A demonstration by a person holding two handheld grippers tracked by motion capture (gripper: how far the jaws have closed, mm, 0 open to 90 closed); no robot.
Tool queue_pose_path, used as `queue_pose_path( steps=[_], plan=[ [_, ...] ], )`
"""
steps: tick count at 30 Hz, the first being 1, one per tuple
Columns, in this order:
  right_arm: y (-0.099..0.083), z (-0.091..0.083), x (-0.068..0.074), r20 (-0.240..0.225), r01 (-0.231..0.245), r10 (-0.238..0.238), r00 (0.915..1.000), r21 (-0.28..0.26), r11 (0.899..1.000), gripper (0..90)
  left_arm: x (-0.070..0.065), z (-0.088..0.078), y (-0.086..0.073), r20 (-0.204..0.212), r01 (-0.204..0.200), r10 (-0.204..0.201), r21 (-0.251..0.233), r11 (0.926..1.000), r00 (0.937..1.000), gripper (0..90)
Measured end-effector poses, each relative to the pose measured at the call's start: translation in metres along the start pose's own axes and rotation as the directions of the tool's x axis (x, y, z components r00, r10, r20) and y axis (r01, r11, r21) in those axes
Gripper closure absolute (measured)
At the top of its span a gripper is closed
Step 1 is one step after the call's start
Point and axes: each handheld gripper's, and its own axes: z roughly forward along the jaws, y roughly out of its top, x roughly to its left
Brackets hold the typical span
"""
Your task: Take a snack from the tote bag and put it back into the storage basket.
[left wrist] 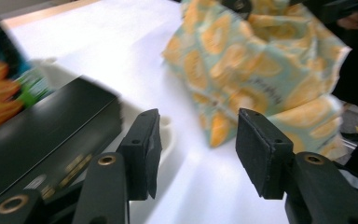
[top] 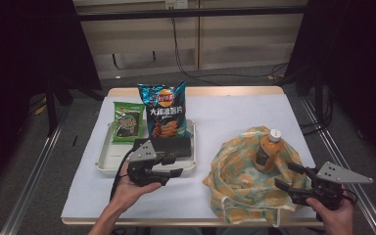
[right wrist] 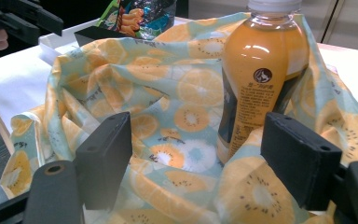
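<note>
Nearest, at lower right, the right gripper (top: 293,181) has its jaws apart around a fold of the fruit-print cloth bag (top: 245,171), not clamped. One juice bottle (top: 268,149) stands inside; chips bag (top: 165,110), seaweed pack (top: 128,121) and black box (top: 172,146) wait in the white tray (top: 108,159). Left gripper (top: 176,165), empty and apart, sits at the tray's front rim; open cloth lies between.

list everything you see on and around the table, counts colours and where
crisp bag: 1, blue, upright at back of tray
snack packet: 1, green, in tray, left of crisp bag
box: 1, black, front of tray
tray: 1, white, left half of table
cloth bag: 1, pale green with orange fruit print, right half of table
bottle: 1, orange drink, white cap, standing in cloth bag
table cover: 1, white, over wooden table
left gripper: 1, black, open, at tray's front edge
right gripper: 1, black, open, at cloth bag's right side
</note>
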Motion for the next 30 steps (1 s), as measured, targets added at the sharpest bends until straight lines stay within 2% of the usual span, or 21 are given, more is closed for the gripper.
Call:
queue_pose_path(
  steps=[3,8,10,13,15,17,20,25,26,30],
  plan=[
    [-0.001,0.000,-0.002,-0.001,-0.009,0.009,1.0000,0.004,1.000,25.8,-0.012,0.008,0.010,0.028,-0.018,0.018,-0.026,0.9995,0.9994,49.5],
    [-0.004,-0.003,-0.005,0.002,-0.002,0.002,1.0000,0.000,1.000,36.1,-0.022,0.030,0.024,0.096,-0.047,0.051,-0.038,0.9982,0.9941,47.5],
    [-0.006,-0.004,-0.005,-0.003,-0.004,0.004,1.0000,0.004,1.000,38.2,-0.024,0.041,0.031,0.120,-0.055,0.060,-0.043,0.9976,0.9910,47.1],
    [-0.009,-0.003,-0.006,-0.006,-0.003,0.003,1.0000,0.012,1.000,39.3,-0.025,0.056,0.040,0.129,-0.068,0.072,-0.039,0.9969,0.9890,47.1],
    [-0.009,-0.003,-0.005,-0.012,0.000,0.000,0.9999,0.013,1.000,39.5,-0.024,0.066,0.045,0.154,-0.055,0.062,-0.050,0.9972,0.9861,46.5],
    [-0.009,-0.003,-0.005,-0.012,0.005,-0.005,0.9999,0.015,1.000,39.7,-0.023,0.075,0.049,0.159,-0.050,0.058,-0.054,0.9973,0.9856,45.9],
    [-0.010,-0.004,-0.005,-0.015,0.002,-0.002,0.9999,0.018,1.000,39.7,-0.026,0.085,0.055,0.165,-0.064,0.072,-0.052,0.9966,0.9837,44.8],
    [-0.011,-0.006,-0.005,-0.018,0.002,-0.002,0.9998,0.012,1.000,40.6,-0.032,0.096,0.064,0.185,-0.059,0.071,-0.068,0.9959,0.9802,43.1],
    [-0.011,-0.006,-0.005,-0.020,0.002,-0.002,0.9998,0.011,1.000,40.5,-0.033,0.097,0.065,0.175,-0.066,0.076,-0.064,0.9958,0.9815,43.2],
    [-0.011,-0.007,-0.003,-0.029,0.007,-0.007,0.9995,0.008,1.000,39.4,-0.038,0.107,0.071,0.180,-0.074,0.088,-0.082,0.9939,0.9798,42.7]
  ],
)
